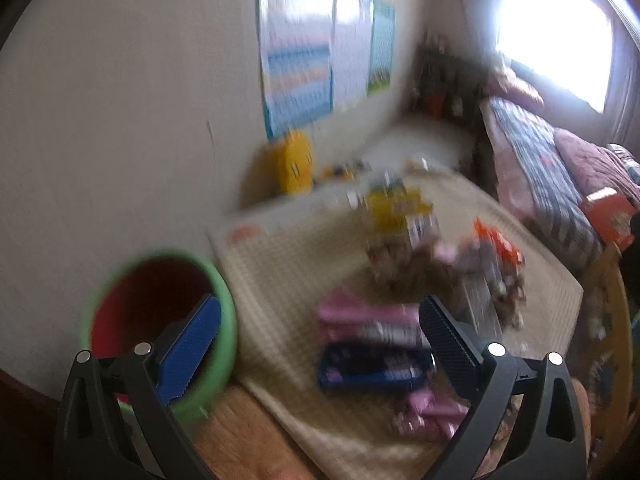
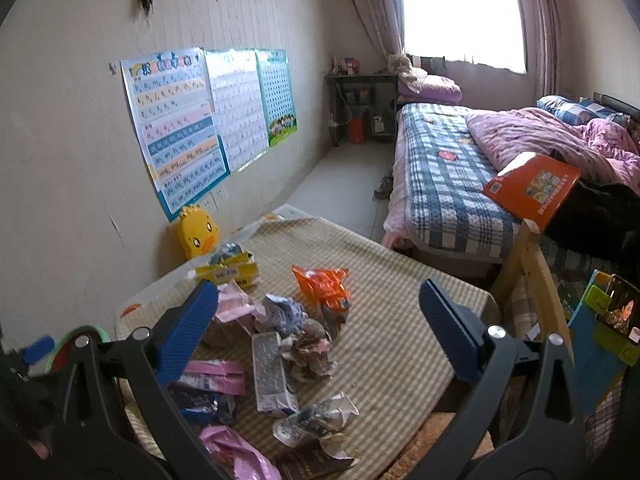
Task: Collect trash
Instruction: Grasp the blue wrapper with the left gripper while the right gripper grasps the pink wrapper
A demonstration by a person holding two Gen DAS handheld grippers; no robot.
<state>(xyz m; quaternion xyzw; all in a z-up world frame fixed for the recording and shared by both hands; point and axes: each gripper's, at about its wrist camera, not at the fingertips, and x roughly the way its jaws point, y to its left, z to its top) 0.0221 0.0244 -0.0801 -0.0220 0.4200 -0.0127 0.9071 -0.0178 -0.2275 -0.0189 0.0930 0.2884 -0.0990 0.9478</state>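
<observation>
We work over a bench (image 2: pixel 400 300) covered with a striped beige mat, set against the wall with the bed (image 2: pixel 440 184) well apart beyond its far edge. A green-rimmed bin (image 1: pixel 224 320) with a red interior stands at the left end of the bench, touching or just beside the mat edge; in the left wrist view it sits directly ahead of the left jaw, and in the right wrist view only a sliver of its rim shows at far left. The trash pile (image 2: pixel 280 340) lies on the mat, spread from the near edge toward the centre. Both grippers are empty: the left gripper (image 1: pixel 320 332) has its jaws wide apart, and the right gripper (image 2: pixel 320 320) likewise. The pile lies ahead of and below both grippers, between the right jaws; the left view is motion-blurred, so fine detail there cannot be read. We judge the right gripper better centred on the pile and the left gripper nearer the bin. Among the pieces, a flattened grey carton (image 2: pixel 272 372) lies with its long axis running away from the jaws, roughly along the approach line, so the jaws would span its short side. An orange wrapper (image 2: pixel 324 284) lies farther back, crumpled, and a pink wrapper (image 2: pixel 212 372) lies just beside the right gripper's left jaw.
</observation>
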